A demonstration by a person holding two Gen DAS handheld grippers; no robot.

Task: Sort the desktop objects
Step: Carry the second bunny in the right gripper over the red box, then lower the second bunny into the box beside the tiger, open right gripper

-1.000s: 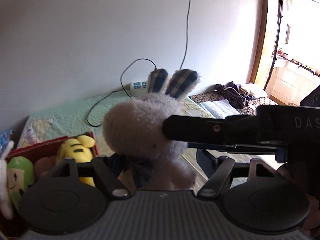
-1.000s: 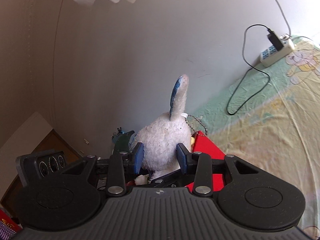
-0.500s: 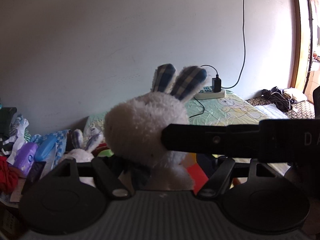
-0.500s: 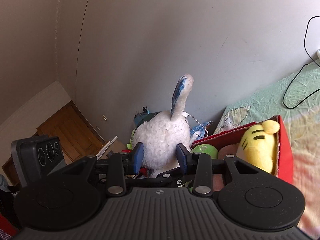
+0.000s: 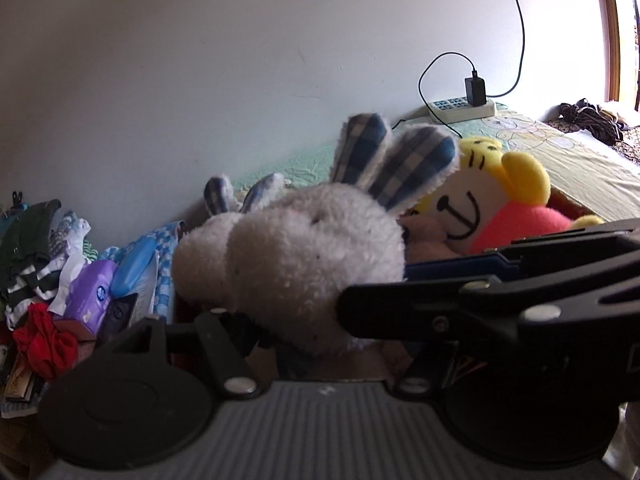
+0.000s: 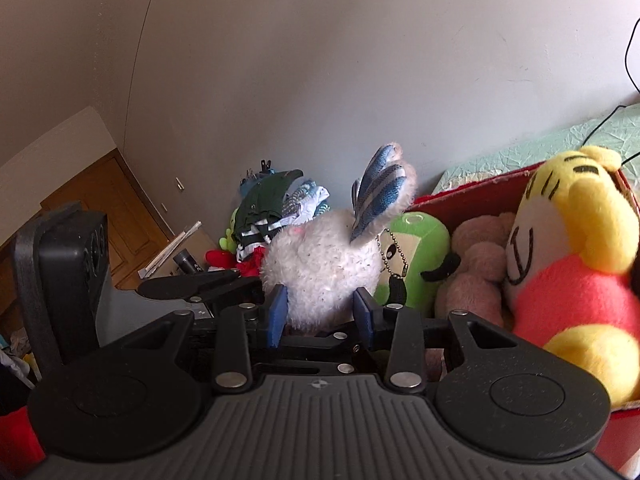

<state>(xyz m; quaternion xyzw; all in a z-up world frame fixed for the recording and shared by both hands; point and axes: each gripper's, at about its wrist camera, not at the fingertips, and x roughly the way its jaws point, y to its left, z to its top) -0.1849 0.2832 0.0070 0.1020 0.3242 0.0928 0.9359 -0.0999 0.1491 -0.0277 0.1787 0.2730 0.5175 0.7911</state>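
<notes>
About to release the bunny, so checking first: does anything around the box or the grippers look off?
Yes: both grippers hold the same white bunny. The right gripper pinches its body, and the left gripper's arm reaches in across it. Beyond the red box, clothes lie in a loose heap.

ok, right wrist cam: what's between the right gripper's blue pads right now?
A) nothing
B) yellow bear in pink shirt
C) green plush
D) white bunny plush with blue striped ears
D: the right gripper has its blue pads pressed on either side of the white bunny plush, while the green plush and yellow bear sit untouched in the red box.
</notes>
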